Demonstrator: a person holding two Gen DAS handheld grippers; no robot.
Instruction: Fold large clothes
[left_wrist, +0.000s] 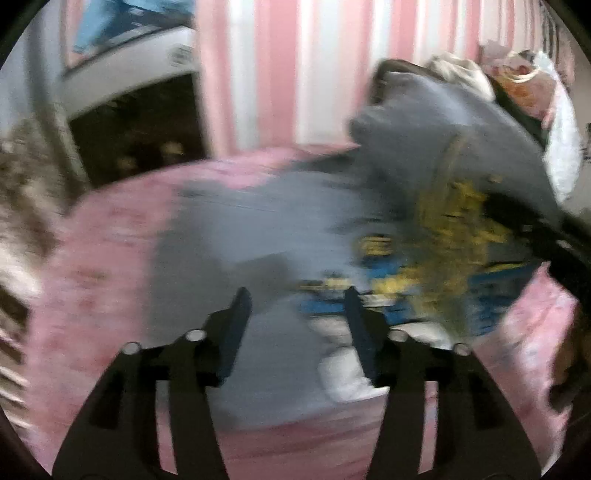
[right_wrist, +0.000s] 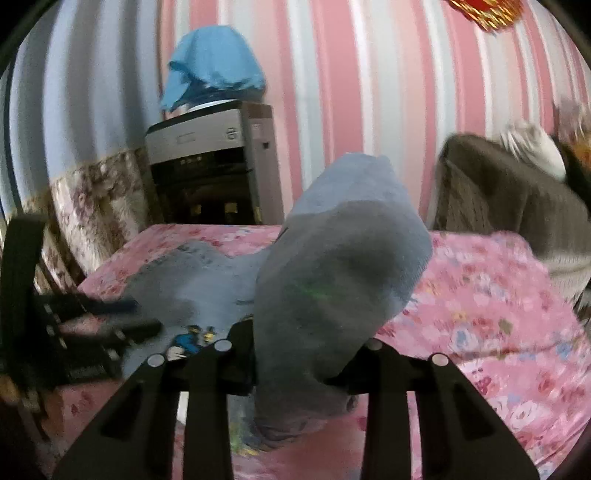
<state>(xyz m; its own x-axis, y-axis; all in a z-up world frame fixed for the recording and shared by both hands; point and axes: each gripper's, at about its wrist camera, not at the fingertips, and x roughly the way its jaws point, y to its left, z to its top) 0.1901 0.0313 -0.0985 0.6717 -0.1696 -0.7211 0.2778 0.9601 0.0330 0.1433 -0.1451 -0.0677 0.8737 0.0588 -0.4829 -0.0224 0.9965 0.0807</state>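
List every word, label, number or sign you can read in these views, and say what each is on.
None can be read.
Grey sweatshirt: its yellow and blue print is too blurred to tell any lettering.
Grey appliance: a small front mark and panel, too small to read.
Red and gold wall ornament: cut off at the edge, unreadable.

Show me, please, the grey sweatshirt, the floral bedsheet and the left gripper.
grey sweatshirt (right_wrist: 332, 266): right wrist view, raised bunched fabric.
floral bedsheet (right_wrist: 487, 306): right wrist view, bare pink area.
left gripper (left_wrist: 297, 314): left wrist view, between fingertips.
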